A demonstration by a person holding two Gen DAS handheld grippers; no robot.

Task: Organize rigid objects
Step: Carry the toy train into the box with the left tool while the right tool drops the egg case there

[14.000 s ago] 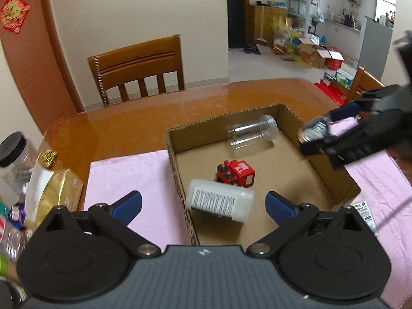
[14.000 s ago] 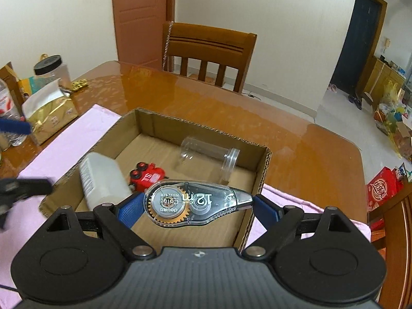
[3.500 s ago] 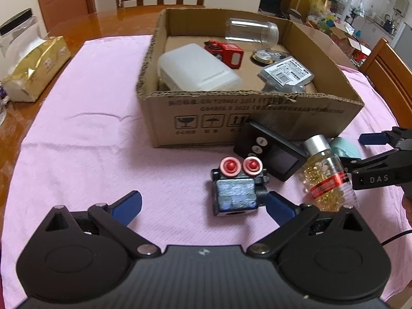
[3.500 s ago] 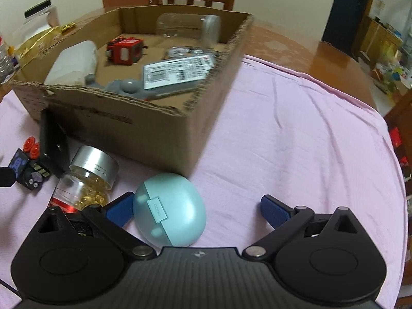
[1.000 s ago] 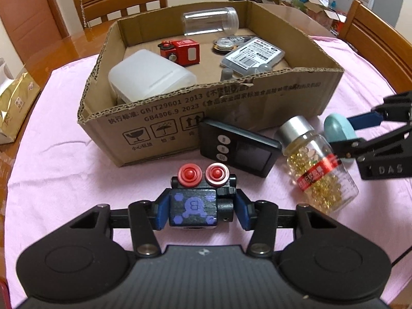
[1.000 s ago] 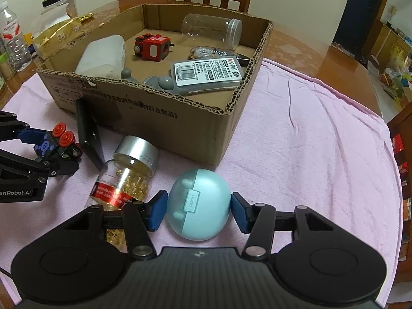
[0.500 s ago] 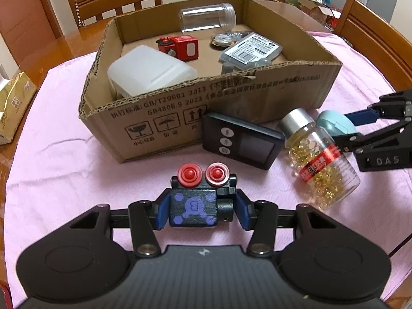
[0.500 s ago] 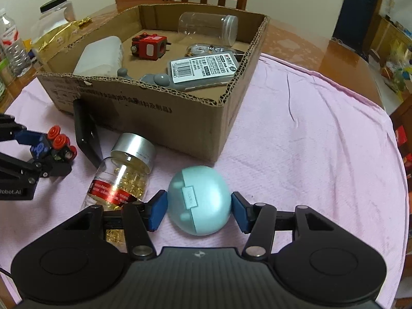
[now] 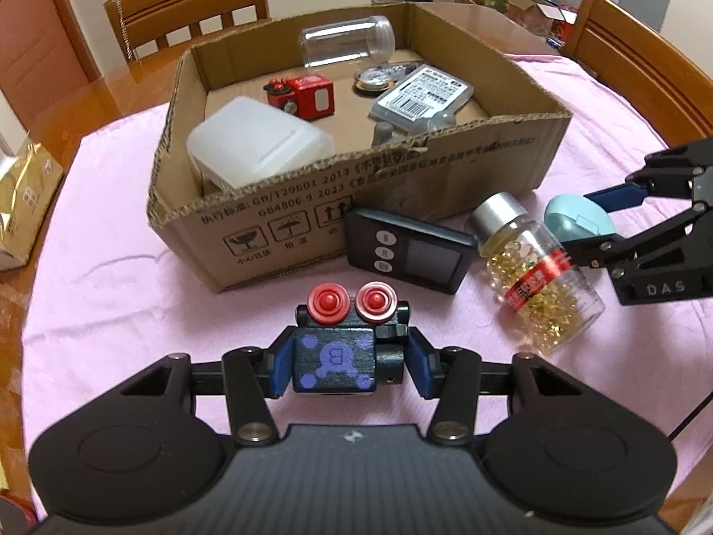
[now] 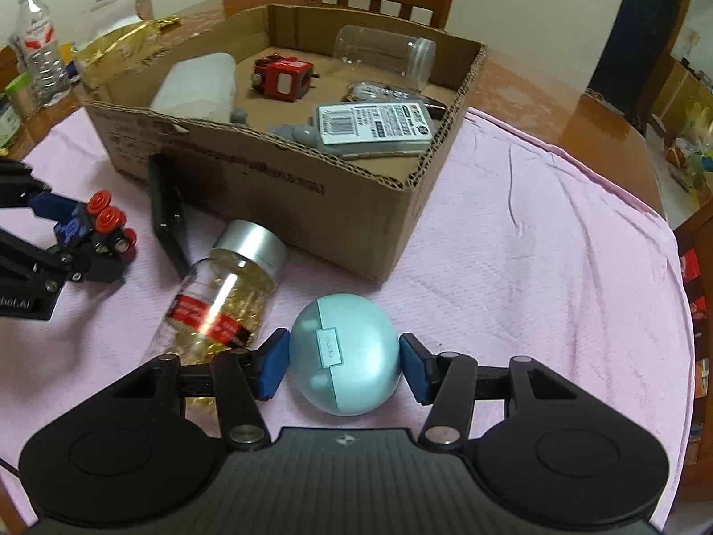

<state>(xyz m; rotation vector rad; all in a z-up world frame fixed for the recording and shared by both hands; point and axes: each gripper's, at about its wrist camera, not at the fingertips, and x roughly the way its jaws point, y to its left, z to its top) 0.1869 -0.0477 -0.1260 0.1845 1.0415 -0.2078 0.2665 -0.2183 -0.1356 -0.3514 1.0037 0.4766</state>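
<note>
1. Both tongs are clamped on something: the left gripper (image 9: 347, 368) has its blue pads pressed against the sides of a small dark fidget cube (image 9: 335, 364) with two red buttons at its front, held just over the pink cloth (image 9: 111, 294).
2. Over on the other side, the right gripper (image 10: 343, 368) is squeezed around a pale teal earbud case (image 10: 345, 354), one pad on each flank; whether the case is clear of the cloth I cannot tell.
3. A cardboard box (image 9: 267, 218) sits on the cloth just beyond both grippers, open at the top.
4. Inside it lie a white plastic bottle (image 9: 260, 147) at the near left, a red cube toy (image 9: 307, 96) behind it, a clear jar (image 9: 347, 44) on its side against the far wall, and a grey packaged item with a barcode label (image 9: 421, 96) toward the right.
5. Leaning against the box's front wall is a black timer (image 9: 407, 256) with three round buttons.
6. Just beside the timer, a capsule bottle (image 9: 534, 272) with a silver cap and red label lies on its side, full of golden pills; it rests between the timer and the teal case.
7. At the left edge of the table stand a gold packet (image 10: 120, 51), a water bottle (image 10: 38, 47) and a black-lidded jar (image 10: 122, 0).
8. Wooden chairs (image 9: 187, 11) stand around the far side of the table.
</note>
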